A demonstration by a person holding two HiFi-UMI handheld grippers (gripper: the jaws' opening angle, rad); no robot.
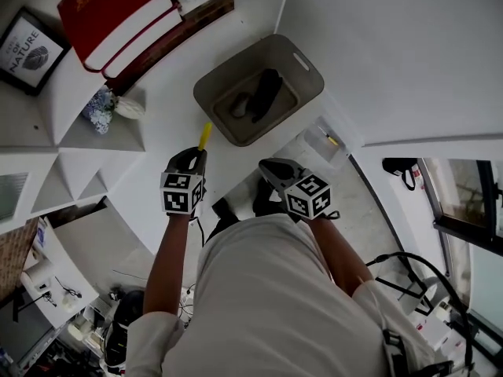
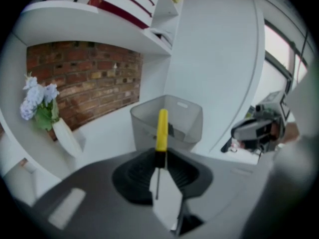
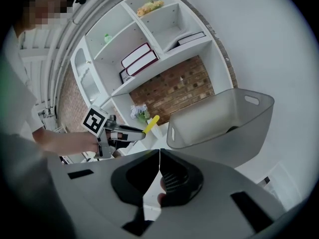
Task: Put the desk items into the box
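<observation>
I count on desk and shelves:
- one grey plastic box with handle slot (image 1: 308, 67)
- two dark objects inside box: long black one (image 1: 267, 91), smaller dark grey one (image 1: 239, 105)
- one yellow-handled tool (image 1: 203, 136)
- two red hardcover books (image 1: 110, 6)
- one black-framed picture (image 1: 30, 49)
- one white vase with pale blue flowers (image 1: 127, 108)

free: box (image 1: 303, 80) top open, desk (image 1: 174, 128) strip at near edge | left: shelf (image 1: 72, 100), vase (image 1: 129, 108) | right: wall (image 1: 377, 45) close beside box | inside: dark items (image 1: 263, 96)
</observation>
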